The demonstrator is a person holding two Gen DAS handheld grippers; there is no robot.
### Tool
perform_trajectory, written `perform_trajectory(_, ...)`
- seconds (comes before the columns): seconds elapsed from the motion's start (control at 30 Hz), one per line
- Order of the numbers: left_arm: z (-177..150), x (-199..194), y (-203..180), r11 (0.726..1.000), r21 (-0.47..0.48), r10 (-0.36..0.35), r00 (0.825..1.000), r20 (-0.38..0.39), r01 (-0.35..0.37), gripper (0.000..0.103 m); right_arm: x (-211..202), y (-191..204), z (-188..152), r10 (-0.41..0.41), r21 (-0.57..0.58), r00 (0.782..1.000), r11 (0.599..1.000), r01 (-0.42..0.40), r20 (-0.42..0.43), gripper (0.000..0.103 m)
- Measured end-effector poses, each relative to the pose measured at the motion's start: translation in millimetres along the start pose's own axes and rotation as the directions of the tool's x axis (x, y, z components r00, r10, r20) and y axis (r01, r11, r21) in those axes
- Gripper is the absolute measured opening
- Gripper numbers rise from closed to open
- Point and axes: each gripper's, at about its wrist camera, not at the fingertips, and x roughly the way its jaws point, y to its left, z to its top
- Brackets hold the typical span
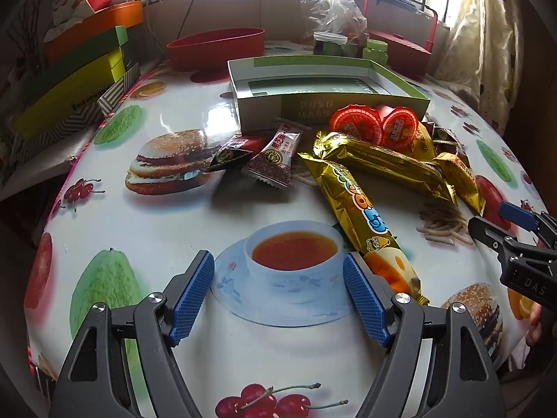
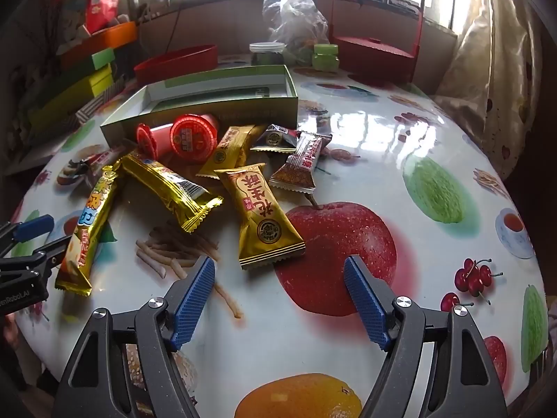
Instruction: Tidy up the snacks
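— On the printed tablecloth (image 2: 400,160), just in front of the open green box (image 2: 222,104), where exactly do the snacks sit?

— Heaped in a loose pile against the box's near wall. Two red jelly cups (image 2: 191,139) lie tipped on their sides, touching that wall. Below them a gold wafer pack (image 2: 170,191) lies across the end of a long gold snack stick (image 2: 88,230), and an orange-gold peanut bar (image 2: 264,219) points toward the right gripper (image 2: 280,299). A second orange-gold bar (image 2: 226,153) lies behind it, with a small dark sachet (image 2: 275,139) and a brown-and-white bar (image 2: 303,163) to its right.

— And on the far side?

— From the left wrist view, a red-and-black sachet (image 1: 236,149) and a white patterned bar (image 1: 276,160) sit left of the gold packs, near the box's corner. The box looks empty, though its floor is only partly visible.

— The grippers?

— Both spread wide, holding nothing. The left gripper (image 1: 278,296) hangs over the printed teacup, its right pad just beside the lower end of the long snack stick; I cannot tell if they touch. The right one hovers over the printed apple, near the peanut bar's lower end but apart from it.

— Anything behind?

— A red bowl (image 1: 216,48), a clear plastic bag (image 1: 330,7) and two jars (image 1: 330,43)
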Motion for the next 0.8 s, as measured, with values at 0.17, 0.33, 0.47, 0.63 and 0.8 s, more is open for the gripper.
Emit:
perform_trajectory(0.17, 0.1, 0.0, 0.3, 1.0, -0.001, 0.001, 1.0, 0.003, -0.001, 0.077, -0.3, -0.4, -0.6, -0.001, 0.002, 1.0, 1.0, 0.001, 0.003, 0.077)
perform_trajectory(0.33, 1.4, 0.6, 1.5, 1.0, -0.001, 0.0, 1.0, 0.006, 0.0, 0.077, -2.6, 0.3, 0.6, 0.0, 0.004, 1.0, 1.0, 0.0, 0.007, 0.077)
perform_trajectory(0.47, 0.4, 0.9, -0.3, 1.0, -0.001, 0.0, 1.0, 0.007, 0.0, 0.077, -0.9, -1.3, 2.5, -0.001, 0.005, 1.0, 1.0, 0.001, 0.011, 0.077)
perform_trajectory(0.63, 0.7, -1.8, -0.3, 1.0, -0.003, -0.002, 1.0, 0.009, 0.002, 0.077, -2.0, -0.3, -0.1, -0.004, 0.006, 1.0, 1.0, 0.004, 0.02, 0.077)
perform_trajectory(0.8, 0.5, -2.5, 2.2, 1.0, -0.006, 0.001, 1.0, 0.017, -0.001, 0.077, -1.6, 0.2, 0.8, -0.008, 0.009, 1.0, 1.0, 0.008, 0.024, 0.077)
